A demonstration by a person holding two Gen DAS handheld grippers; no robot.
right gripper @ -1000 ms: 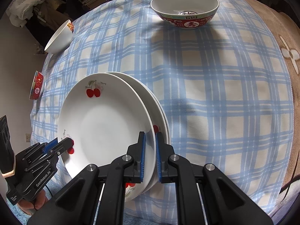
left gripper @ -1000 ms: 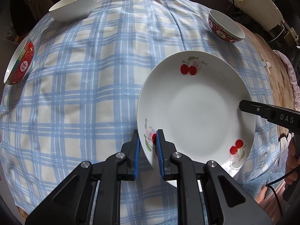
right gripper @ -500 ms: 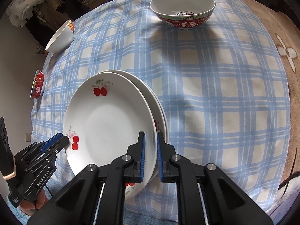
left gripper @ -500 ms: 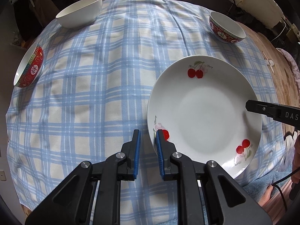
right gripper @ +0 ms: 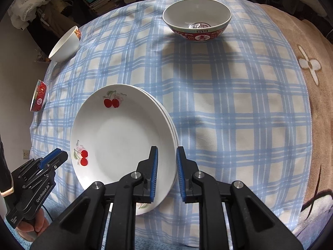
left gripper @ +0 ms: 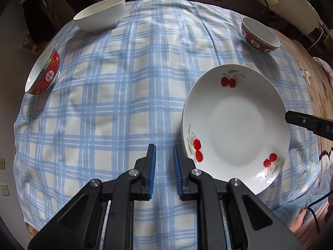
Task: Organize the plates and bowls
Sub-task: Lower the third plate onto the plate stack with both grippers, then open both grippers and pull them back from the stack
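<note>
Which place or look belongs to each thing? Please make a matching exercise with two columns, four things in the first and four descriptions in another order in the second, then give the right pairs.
Things
1. plain white bowl
2. red bowl with a gold character
3. cherry plate
4. red and white flowered bowl

Descriptions
A. top of a stack of plates, nearest the grippers
B. far right corner of the checked cloth in the left wrist view
C. far left, no pattern in the left wrist view
D. left edge of the cloth, green patterned rim

Pairs: 1-C, 2-D, 3-A, 4-B
</note>
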